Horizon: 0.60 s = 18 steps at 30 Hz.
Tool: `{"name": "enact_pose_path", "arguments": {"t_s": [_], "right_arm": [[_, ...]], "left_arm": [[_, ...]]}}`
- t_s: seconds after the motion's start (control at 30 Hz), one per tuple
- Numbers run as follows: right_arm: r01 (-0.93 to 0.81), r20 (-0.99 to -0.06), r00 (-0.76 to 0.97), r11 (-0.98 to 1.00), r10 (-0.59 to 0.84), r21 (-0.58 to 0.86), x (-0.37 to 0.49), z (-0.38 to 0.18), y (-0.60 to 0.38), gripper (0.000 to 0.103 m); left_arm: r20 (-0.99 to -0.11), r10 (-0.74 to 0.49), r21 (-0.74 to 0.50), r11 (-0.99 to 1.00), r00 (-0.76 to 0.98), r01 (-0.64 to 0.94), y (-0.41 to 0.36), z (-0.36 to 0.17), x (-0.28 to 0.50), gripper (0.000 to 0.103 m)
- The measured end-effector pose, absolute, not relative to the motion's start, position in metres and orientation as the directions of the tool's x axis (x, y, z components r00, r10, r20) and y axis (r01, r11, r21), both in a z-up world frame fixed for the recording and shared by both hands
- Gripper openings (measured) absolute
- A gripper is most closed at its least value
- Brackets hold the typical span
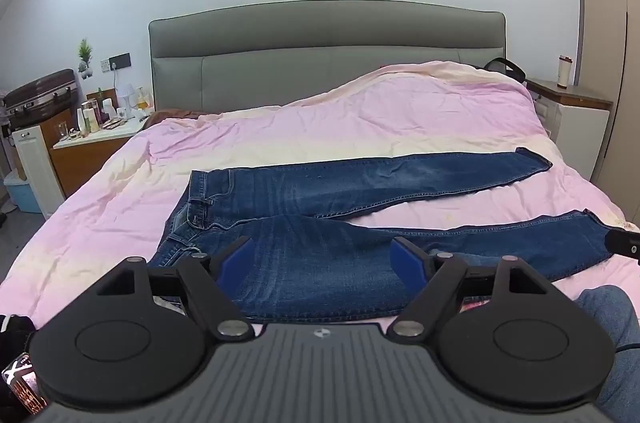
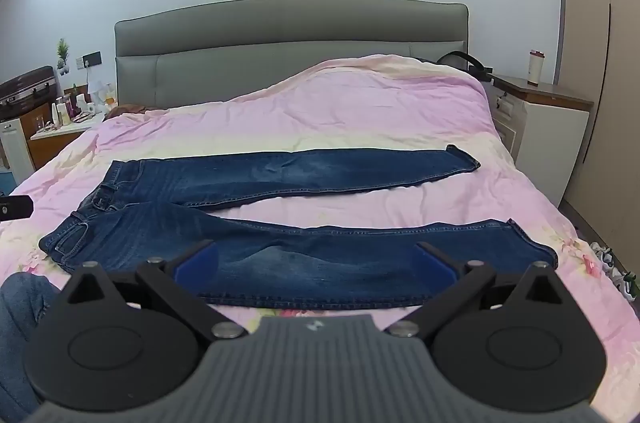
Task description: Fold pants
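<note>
While jeans lie unfolded, both hand-held grippers gape wide, holding nothing.

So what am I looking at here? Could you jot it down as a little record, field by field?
garment: blue jeans, spread flat, legs apart
waistband: on the left
surface: pink quilt on a bed
left gripper: open, above the upper part of the near leg, holding nothing
right gripper: open, above the near leg, holding nothing
folding: not yet begun
backdrop: grey headboard

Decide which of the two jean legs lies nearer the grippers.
The near leg, the one by the bed's foot edge; the far leg lies beyond it, toward the headboard.
</note>
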State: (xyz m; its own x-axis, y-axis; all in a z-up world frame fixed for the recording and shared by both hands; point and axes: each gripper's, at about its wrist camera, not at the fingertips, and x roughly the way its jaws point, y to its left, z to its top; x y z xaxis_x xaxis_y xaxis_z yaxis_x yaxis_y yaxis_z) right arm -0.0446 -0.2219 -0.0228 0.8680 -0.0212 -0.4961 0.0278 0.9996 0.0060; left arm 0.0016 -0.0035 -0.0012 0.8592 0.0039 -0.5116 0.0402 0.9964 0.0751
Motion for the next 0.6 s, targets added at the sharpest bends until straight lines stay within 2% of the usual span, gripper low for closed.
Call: {"name": "enact_pose_path", "arguments": {"t_s": [0.23, 0.6], "right_arm": [[0.013, -0.507, 0.862, 1.0, -0.004, 0.014, -0.044, -0.02, -0.227, 0.098], [0.026, -0.506, 0.862, 1.0, -0.025, -0.004, -0.046, -0.021, -0.221, 0.098]], "left_arm": [[-0.514, -0.039, 0.008, 0.999, 0.857, 0.05, 0.005, 0.0, 0.0, 0.087], [-0.533, -0.022, 0.029, 0.999, 0.846, 0.045, 0.001, -0.003, 0.003, 0.087]]}}
